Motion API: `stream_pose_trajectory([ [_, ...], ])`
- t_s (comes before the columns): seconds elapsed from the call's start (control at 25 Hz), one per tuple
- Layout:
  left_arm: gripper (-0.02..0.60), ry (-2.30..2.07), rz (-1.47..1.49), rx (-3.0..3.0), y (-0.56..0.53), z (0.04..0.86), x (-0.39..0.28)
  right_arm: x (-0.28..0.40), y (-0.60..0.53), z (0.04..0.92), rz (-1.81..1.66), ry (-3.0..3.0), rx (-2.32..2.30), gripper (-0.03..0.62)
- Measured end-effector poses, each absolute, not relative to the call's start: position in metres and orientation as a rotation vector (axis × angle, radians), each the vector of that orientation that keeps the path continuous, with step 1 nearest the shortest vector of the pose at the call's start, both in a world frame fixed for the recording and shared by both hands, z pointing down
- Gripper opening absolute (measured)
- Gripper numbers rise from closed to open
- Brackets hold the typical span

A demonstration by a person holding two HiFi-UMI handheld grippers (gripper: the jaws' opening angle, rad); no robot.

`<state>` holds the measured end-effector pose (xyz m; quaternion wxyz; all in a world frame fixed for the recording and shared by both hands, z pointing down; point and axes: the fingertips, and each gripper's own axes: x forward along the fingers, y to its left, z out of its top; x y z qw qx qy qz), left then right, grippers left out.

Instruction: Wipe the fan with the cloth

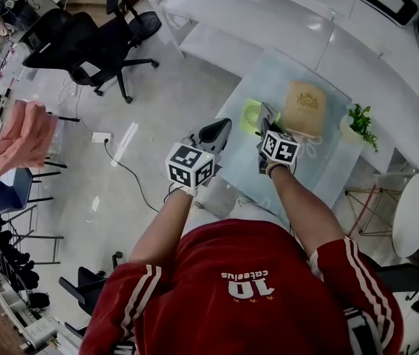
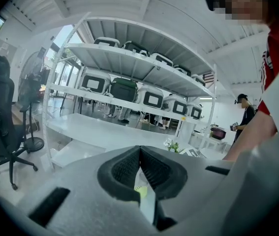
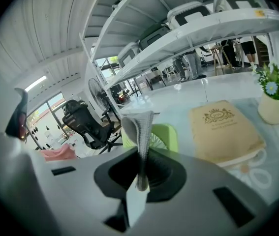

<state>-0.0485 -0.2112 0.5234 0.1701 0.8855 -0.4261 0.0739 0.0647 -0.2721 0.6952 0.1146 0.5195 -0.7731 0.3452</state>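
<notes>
A grey cloth (image 3: 140, 132) is being clamped by the right tongs (image 3: 141, 168), with the green fan (image 1: 251, 115) lying on the surface (image 1: 320, 170) at their 11 o'clock. The left tongs (image 2: 140, 156) are being held together, empty, at the fan's 8 o'clock.

A pale, rectangular glass-topped table (image 1: 320, 170) carries three things. A small lime-green plastic fan (image 1: 250, 115) sits near its left edge. A flat tan paper bag with a printed crest (image 1: 304, 108) lies just beside it, and a little white pot of green leaves (image 1: 356, 126) stands at the right.

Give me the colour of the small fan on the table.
The fan is lime green, clearest in the right gripper view.
</notes>
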Motion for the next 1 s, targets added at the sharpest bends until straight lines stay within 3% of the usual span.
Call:
stream_pose_trajectory([
  [1.0,0.002,-1.138,0.292,2.584,-0.224,0.516,-0.01,0.131,-0.244,0.698,0.937,-2.115,1.665,0.021],
])
